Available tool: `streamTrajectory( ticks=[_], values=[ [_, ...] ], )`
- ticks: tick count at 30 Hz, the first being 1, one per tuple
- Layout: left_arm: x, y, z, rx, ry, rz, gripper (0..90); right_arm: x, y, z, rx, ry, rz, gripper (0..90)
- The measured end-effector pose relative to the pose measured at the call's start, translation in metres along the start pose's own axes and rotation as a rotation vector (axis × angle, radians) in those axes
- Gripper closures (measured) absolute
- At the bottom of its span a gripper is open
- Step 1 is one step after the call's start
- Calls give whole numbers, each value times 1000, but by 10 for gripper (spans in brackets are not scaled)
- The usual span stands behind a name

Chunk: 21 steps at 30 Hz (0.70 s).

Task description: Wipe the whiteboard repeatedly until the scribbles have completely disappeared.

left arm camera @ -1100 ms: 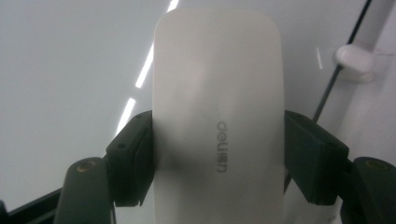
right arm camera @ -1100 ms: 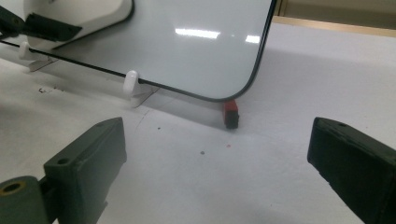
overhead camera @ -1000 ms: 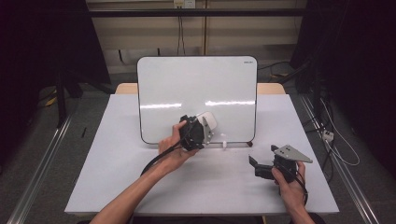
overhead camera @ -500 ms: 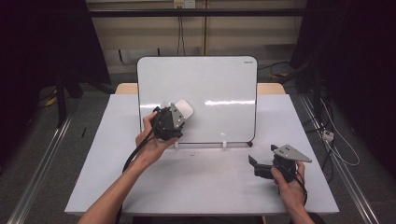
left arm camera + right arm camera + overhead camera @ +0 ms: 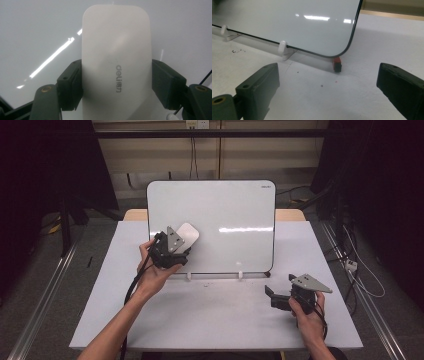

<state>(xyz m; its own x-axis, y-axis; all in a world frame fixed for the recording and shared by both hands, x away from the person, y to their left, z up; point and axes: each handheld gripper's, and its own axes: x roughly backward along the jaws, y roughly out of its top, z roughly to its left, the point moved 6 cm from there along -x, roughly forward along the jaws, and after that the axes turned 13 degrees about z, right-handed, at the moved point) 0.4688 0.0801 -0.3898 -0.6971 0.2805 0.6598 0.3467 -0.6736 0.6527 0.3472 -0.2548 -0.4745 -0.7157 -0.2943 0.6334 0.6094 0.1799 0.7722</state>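
A white whiteboard [image 5: 225, 220] stands upright on the table, leaning back on small white feet [image 5: 240, 275]. My left gripper [image 5: 181, 242] is shut on a white eraser [image 5: 188, 234] and holds it against the board's lower left area. In the left gripper view the eraser [image 5: 116, 62], printed with grey lettering, sits between both black jaws with the glossy board [image 5: 37, 30] behind it. My right gripper [image 5: 272, 297] rests open on the table, in front of the board's lower right corner. Nothing lies between its jaws in the right gripper view [image 5: 328, 85].
The white table [image 5: 215, 320] extends in front of the board. A small red block [image 5: 337, 63] sits under the board's [image 5: 287, 20] lower right corner, and a white foot [image 5: 282, 47] props its bottom edge. Cables [image 5: 350, 265] lie on the floor at the right.
My left gripper has carried the eraser leftward and slightly up across the board, from its lower middle to its lower left. The right gripper has stayed in place.
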Motion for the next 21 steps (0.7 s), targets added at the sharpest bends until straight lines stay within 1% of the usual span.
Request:
streamTrajectory(
  ticks=[2, 3, 5, 11, 12, 13, 16, 19, 21],
  values=[
    [4, 2, 2, 19, -1, -17, 312, 1, 0, 0, 0, 0, -2, 46],
    [5, 2, 3, 12, 4, -12, 312, 1, 0, -1, 0, -3, -3, 45],
    [7, 2, 4, 15, 7, -16, 312, 1, 0, 0, -1, 0, -3, 45],
    [19, 2, 6, 47, -12, -38, 311, 2, 0, 1, 3, 6, -6, 45],
    [21, 1, 7, 59, -20, -43, 311, 2, 0, 0, 3, 6, -6, 45],
    [22, 1, 8, 67, -27, -46, 311, 2, 0, 0, 4, 6, -6, 46],
    [26, -3, 10, 80, -29, -49, 311, 3, -1, 1, 4, 5, -8, 45],
    [29, -7, 13, 87, -18, -52, 311, 3, -1, 0, 0, 5, -8, 45],
    [32, -9, 15, 98, -22, -54, 311, 3, 0, 0, 0, 5, -8, 44]
  ],
)
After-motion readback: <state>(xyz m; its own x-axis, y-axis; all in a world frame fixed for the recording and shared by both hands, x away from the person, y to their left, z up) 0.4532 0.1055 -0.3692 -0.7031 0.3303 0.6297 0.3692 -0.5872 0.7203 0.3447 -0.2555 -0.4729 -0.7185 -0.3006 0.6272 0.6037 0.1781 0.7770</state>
